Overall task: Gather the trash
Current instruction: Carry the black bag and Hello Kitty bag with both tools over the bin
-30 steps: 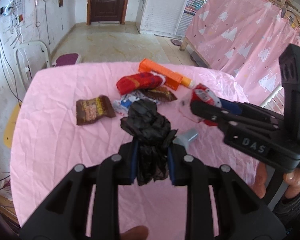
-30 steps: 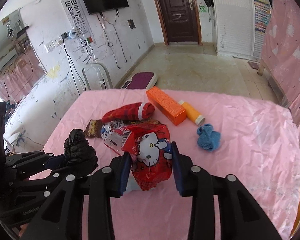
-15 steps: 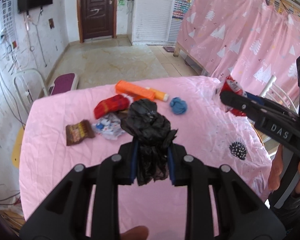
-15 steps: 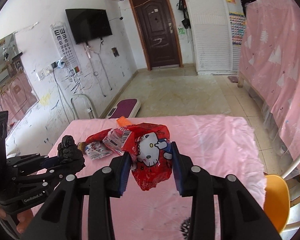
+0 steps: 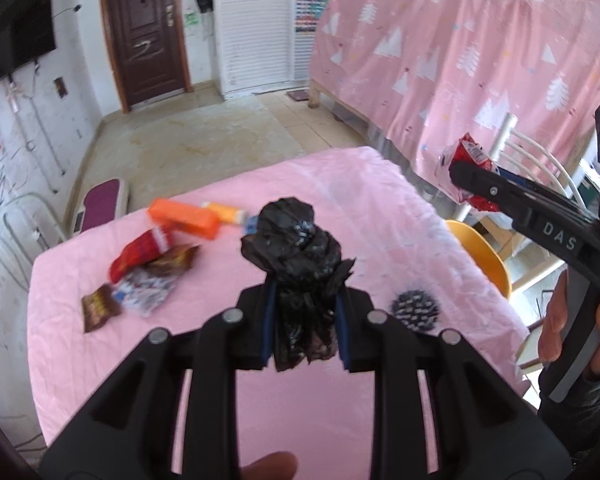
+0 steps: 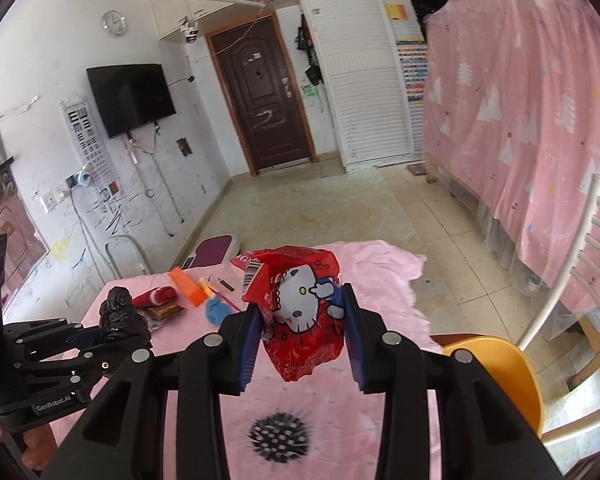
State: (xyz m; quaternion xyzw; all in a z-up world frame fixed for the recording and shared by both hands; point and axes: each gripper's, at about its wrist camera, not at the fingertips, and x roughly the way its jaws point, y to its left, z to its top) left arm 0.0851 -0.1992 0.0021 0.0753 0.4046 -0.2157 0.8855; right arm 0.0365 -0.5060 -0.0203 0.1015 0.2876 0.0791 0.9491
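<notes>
Both grippers have swung right off the pink-clothed table [image 5: 228, 400]: left gripper [image 5: 305, 322] pinches a crumpled black plastic bag [image 5: 298, 256], right gripper [image 6: 300, 338] a light, crinkly red cartoon-cat snack wrapper [image 6: 300, 312].

Two wrist views above one shared pink table [image 5: 340, 216].

A home room: wall-mounted television [image 6: 131, 98], pink-curtained bed [image 5: 460, 60], front door [image 6: 266, 96].

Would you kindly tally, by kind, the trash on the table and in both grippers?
Wrappers: 5
Black bag: 1
Orange box: 1
Tube: 1
Blue wad: 1
Total: 9
</notes>
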